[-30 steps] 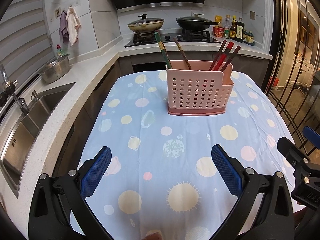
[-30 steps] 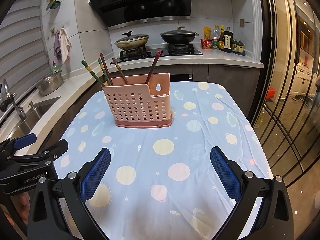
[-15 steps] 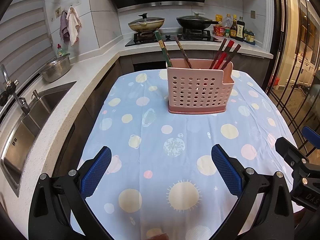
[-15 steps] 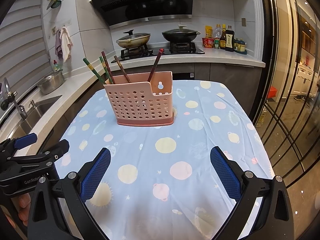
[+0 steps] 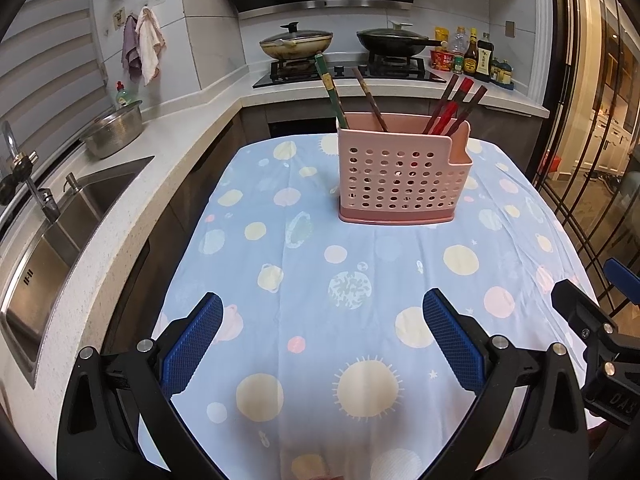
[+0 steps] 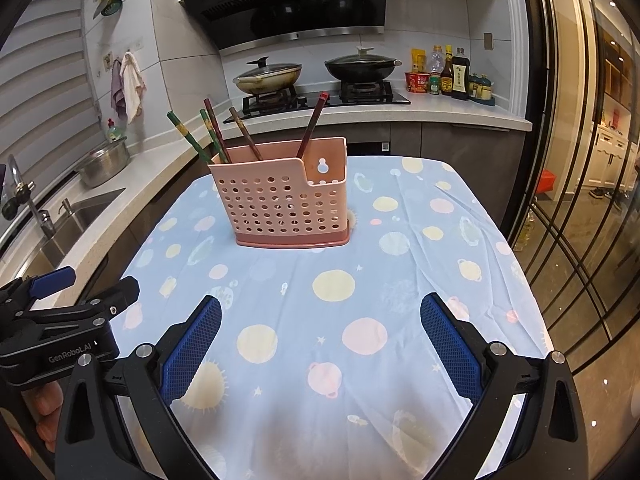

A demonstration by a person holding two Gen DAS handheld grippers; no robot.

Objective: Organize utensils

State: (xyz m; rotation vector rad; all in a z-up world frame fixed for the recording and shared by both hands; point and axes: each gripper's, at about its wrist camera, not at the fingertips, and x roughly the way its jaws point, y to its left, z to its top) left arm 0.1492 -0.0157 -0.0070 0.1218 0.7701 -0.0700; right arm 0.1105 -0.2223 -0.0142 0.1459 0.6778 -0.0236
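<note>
A pink perforated utensil holder [image 5: 400, 178] [image 6: 284, 204] stands upright at the far end of the table on a blue spotted cloth [image 5: 352, 280] [image 6: 360, 280]. Green and brown chopsticks [image 5: 336, 96] [image 6: 192, 140] lean in its left part, red and dark ones [image 5: 454, 106] [image 6: 314, 124] in its right part. My left gripper [image 5: 322, 334] hangs open over the near end of the cloth, with nothing between its blue pads. My right gripper [image 6: 320, 334] is open too, beside it and equally far from the holder.
A white counter with a steel sink [image 5: 60, 240] and a metal bowl [image 5: 114, 130] runs along the left. Behind the table are a stove with two lidded pans [image 5: 296, 42] and sauce bottles [image 5: 476, 58]. Glass doors [image 6: 580, 160] stand at the right.
Both cameras have drifted slightly, so the holder sits a little lower in the views. Both grippers stay open and nothing on the table has moved.
</note>
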